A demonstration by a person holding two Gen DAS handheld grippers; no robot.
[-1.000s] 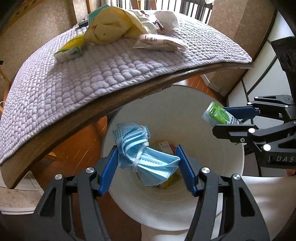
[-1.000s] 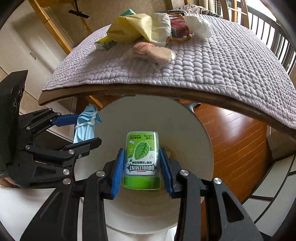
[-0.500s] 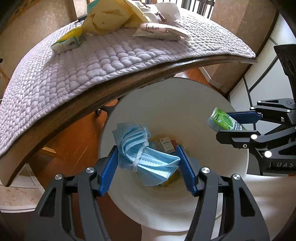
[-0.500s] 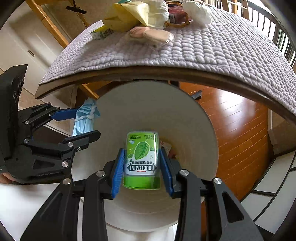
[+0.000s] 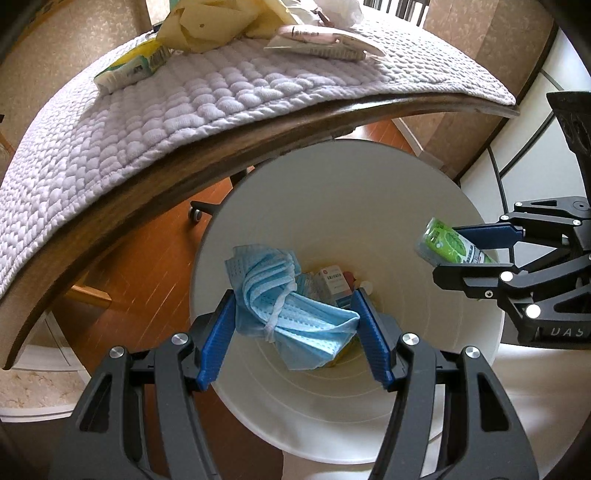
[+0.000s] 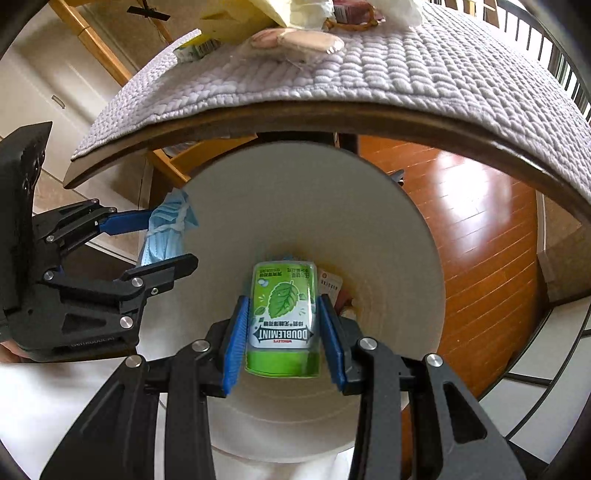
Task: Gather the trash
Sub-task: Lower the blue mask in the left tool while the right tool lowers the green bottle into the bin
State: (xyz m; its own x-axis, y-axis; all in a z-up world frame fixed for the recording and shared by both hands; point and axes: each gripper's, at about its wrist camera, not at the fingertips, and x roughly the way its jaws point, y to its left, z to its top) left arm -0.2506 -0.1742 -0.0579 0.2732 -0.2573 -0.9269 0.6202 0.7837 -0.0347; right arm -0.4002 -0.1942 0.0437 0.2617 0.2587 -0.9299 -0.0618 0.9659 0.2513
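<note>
- Trash, left wrist view: a crumpled blue face mask (image 5: 291, 314) sits pinched between the narrowed blue pads of the left gripper (image 5: 293, 325), poised directly above the open mouth of the white bin (image 5: 369, 206). Small packets (image 5: 334, 282) lie at the bottom of the bin, below the mask. At the bin's right rim, the right gripper (image 5: 469, 247) clamps a green gum bottle (image 5: 448, 247), tilted over the opening. Behind the bin, a lavender quilted cloth (image 5: 184, 110) covers the wooden table (image 5: 184, 184), with a yellow bag (image 5: 218, 22), a pale wrapper (image 5: 317, 38) and a green-and-white pack (image 5: 129, 66) lying on it.
- Trash, right wrist view: the gum bottle (image 6: 282, 317), labelled Doublemint, stands upside down, gripped on both sides by the right gripper (image 6: 282, 325), its jaws closed snugly on it, over the middle of the bin (image 6: 295, 184). At the bin's left rim, the left gripper (image 6: 155, 240) holds the mask (image 6: 166, 236), which hangs bunched over the edge. A card-like packet (image 6: 330, 284) shows inside the bin, just right of the bottle. Beyond the bin, the cloth (image 6: 369, 74) carries a pink wrapper (image 6: 295, 40).
</note>
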